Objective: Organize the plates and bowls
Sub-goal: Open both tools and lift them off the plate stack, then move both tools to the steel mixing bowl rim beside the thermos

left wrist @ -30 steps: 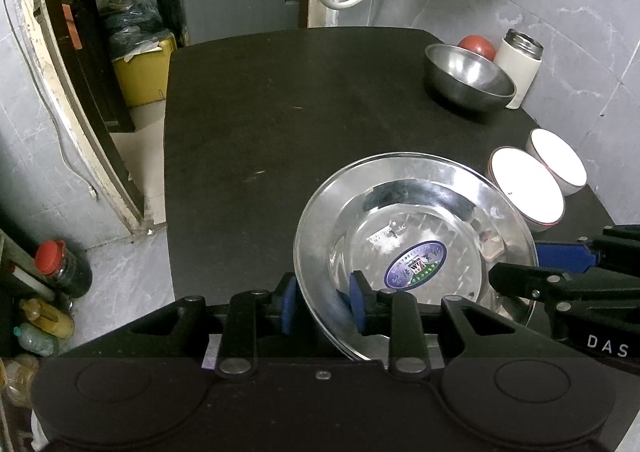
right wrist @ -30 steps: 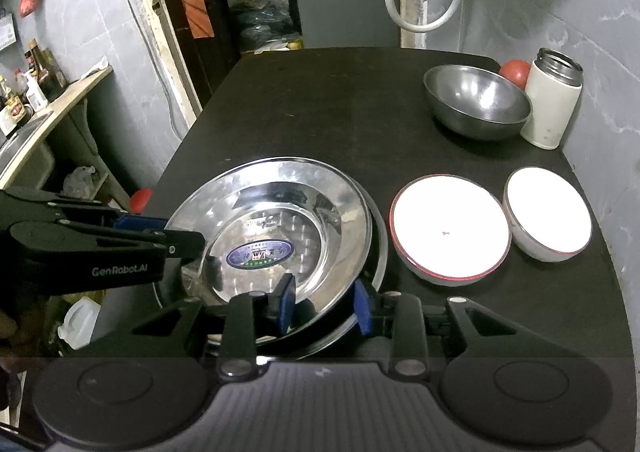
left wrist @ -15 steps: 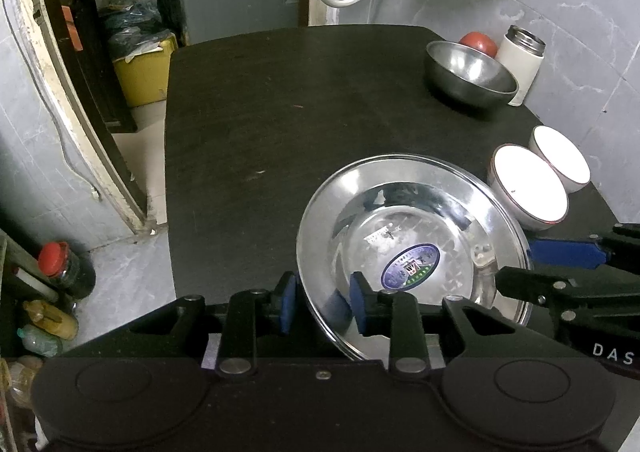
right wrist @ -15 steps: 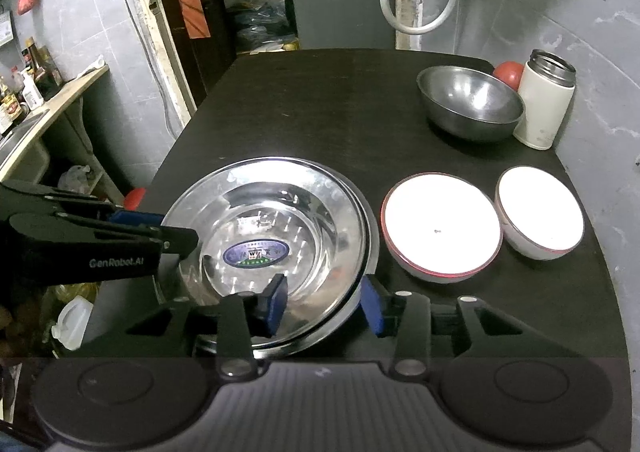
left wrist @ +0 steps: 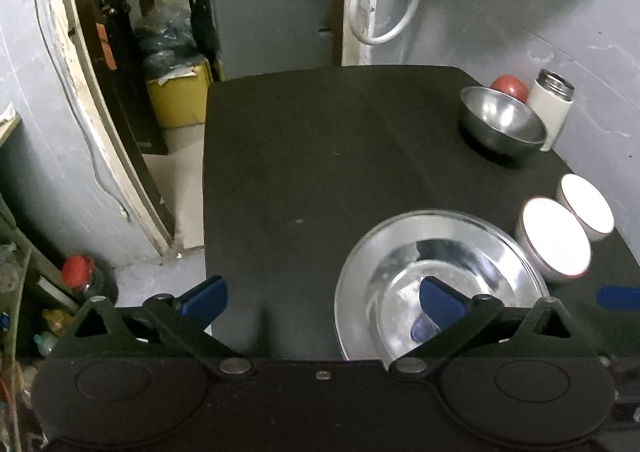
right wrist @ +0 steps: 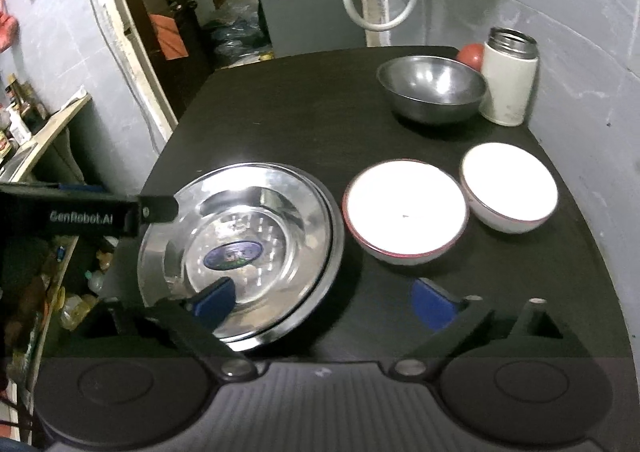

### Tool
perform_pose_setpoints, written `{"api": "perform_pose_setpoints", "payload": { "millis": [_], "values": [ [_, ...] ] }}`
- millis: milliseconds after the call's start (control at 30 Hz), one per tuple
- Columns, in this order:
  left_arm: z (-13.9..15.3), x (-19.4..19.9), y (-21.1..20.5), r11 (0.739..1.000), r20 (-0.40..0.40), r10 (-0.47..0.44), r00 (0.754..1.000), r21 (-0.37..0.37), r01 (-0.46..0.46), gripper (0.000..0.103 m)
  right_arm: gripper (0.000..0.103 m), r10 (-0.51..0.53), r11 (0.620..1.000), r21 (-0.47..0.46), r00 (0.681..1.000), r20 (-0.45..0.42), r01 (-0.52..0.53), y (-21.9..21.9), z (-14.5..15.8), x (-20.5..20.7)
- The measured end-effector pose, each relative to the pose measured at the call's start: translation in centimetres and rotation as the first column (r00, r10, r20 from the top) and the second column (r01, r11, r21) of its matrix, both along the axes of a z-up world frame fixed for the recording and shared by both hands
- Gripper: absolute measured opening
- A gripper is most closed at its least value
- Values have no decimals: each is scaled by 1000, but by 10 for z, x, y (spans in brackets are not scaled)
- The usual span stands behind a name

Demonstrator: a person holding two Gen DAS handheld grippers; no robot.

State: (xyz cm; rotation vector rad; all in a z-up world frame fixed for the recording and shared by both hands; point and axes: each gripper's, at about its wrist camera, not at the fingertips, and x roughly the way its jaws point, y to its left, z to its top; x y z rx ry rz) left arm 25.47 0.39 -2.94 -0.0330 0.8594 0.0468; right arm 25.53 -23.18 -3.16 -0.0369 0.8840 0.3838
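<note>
on the black table (right wrist: 280, 99) 2 stacked steel plates (right wrist: 256, 248) lie flat, face up; both grippers gape empty.

Stacked steel plates (right wrist: 276, 219) lie flat beside two white bowls (right wrist: 404, 207).

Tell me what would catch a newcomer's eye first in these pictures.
Probably the shiny steel plates, stacked at the near edge of the dark table, with a blue sticker in the middle. Right of them sit two white bowls with red rims, glaringly bright. Both tongs, left and right, hang wide open by the plates, holding nothing.
</note>
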Motion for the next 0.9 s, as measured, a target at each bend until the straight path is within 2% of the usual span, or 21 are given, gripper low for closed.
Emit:
{"api": "perform_pose_setpoints", "payload": {
  "millis": [233,367,467,700,900],
  "values": [
    [1,29,1,998,13,17,1000,-55,-16,102,102,-59,998,15,998,36,58,-20,5,-1],
    [7,56,-3,992,49,31,998,-120,-25,102,102,-136,990,34,987,82,134,-41,14,9],
    [11,83,-16,989,66,9,998,-145,1,102,102,-193,981,55,976,103,188,-56,21,25],
    [18,149,-64,986,126,-96,987,-123,112,102,102,-235,972,71,957,169,226,-68,30,76],
    [14,192,-93,979,144,-169,975,-88,183,102,102,-291,956,92,939,185,278,-76,26,119]
  ]
}}
